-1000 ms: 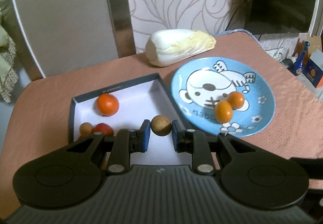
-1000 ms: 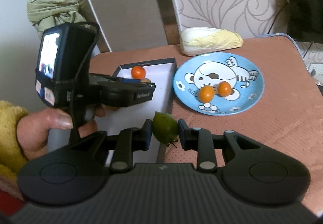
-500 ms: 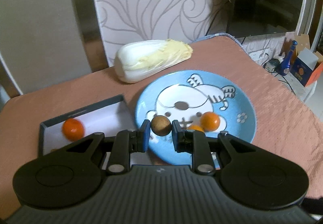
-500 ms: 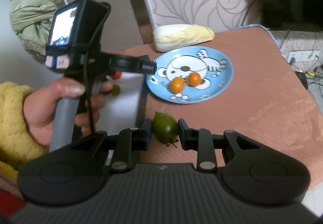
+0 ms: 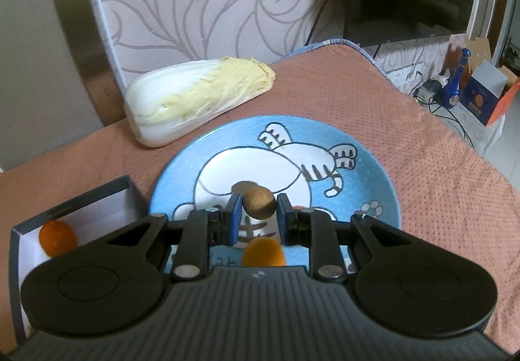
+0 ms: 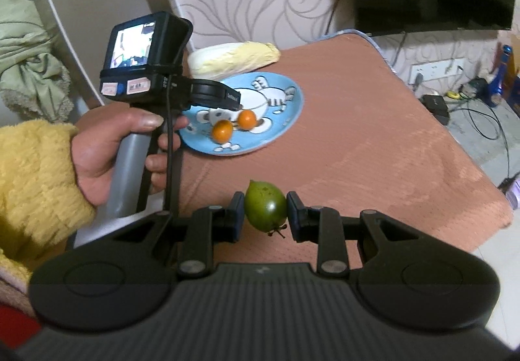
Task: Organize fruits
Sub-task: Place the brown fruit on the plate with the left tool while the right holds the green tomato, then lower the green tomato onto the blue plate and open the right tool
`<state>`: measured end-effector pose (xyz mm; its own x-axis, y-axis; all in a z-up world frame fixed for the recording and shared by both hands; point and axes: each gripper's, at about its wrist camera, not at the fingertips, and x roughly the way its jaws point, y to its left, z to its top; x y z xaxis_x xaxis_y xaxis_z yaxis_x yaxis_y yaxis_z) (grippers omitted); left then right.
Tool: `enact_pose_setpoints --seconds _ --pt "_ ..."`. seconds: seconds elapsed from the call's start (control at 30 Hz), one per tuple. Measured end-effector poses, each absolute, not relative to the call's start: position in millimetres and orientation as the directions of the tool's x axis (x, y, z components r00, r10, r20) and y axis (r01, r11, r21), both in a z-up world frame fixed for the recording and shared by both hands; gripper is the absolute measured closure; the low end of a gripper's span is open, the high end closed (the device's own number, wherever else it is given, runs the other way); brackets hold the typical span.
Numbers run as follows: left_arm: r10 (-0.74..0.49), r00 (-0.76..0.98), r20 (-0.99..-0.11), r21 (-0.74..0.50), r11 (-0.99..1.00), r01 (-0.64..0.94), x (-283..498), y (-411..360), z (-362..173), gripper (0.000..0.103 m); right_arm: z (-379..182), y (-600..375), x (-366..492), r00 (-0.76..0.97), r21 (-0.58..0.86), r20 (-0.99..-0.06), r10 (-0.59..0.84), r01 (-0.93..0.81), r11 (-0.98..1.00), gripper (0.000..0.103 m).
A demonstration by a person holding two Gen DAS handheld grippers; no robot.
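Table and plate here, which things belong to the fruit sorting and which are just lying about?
Job: brown fruit in left gripper; green fruit in right gripper; orange fruits; blue plate; box.
Lying about: cabbage; blue bottle.

Both wrist views toward plate (image 5: 373, 166)

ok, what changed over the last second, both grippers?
The left gripper carried its brown fruit from over the box to over the blue plate. The right gripper, holding the green fruit, swung from the box edge out over the tablecloth towards the plate. Unchanged: both grips, two orange fruits on the plate, the cabbage.
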<state>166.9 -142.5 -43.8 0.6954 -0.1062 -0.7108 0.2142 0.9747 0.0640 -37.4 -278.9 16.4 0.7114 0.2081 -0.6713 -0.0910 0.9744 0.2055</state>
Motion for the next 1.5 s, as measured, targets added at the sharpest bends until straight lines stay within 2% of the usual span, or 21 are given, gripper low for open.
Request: enact_pose_setpoints --seconds 0.27,0.43,0.6,1.23,1.5 --pt "-0.114 0.706 -0.699 0.078 0.969 0.233 171 -153 -45 0.075 13 -284 -41 0.708 0.208 -0.679 0.193 -0.066 0.976 0.072" --pt "-0.115 0.721 -0.683 0.082 0.969 0.232 167 -152 -38 0.053 15 -281 -40 0.708 0.209 -0.677 0.204 -0.081 0.975 0.072" --pt "-0.119 0.727 -0.676 0.074 0.971 0.227 162 -146 -29 0.047 15 -279 -34 0.708 0.211 -0.671 0.219 -0.1 0.972 0.072" --pt "-0.11 0.755 -0.647 0.029 0.985 0.169 73 -80 0 0.044 12 -258 30 0.727 0.217 -0.623 0.288 -0.194 0.957 0.072" --pt "-0.072 0.753 -0.654 0.037 0.991 0.127 54 -67 1 0.04 -4 -243 72 0.709 0.174 -0.645 0.284 -0.225 0.959 0.071"
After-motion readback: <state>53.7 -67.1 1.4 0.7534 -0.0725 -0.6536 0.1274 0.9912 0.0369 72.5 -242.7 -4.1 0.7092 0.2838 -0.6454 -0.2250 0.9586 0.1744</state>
